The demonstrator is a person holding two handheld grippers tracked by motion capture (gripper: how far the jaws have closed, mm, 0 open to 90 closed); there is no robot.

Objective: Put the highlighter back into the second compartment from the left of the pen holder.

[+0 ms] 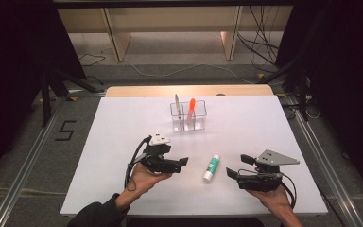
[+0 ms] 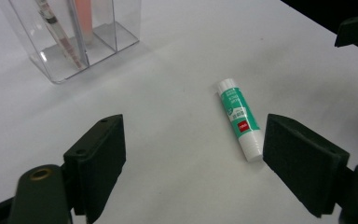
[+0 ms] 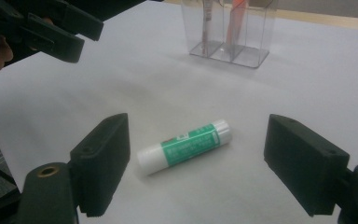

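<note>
While I hold both off the table:
Left gripper (image 1: 183, 162): jaws apart, empty.
Right gripper (image 1: 236, 166): jaws apart, empty.
Glue stick (image 1: 211, 168): lying between them.

The high view looks forward and down from above the person's edge of the white table (image 1: 123, 142), far enough to take in the whole top, with the glue stick (image 1: 211, 168) lying near the front. The left gripper view sits low and close to the glue stick (image 2: 240, 117), facing it from its left with the clear organiser (image 2: 74, 37) beyond. The right gripper view faces the same glue stick (image 3: 182, 145) low from the opposite side, so both share the stick and the organiser (image 3: 228, 30).
</note>
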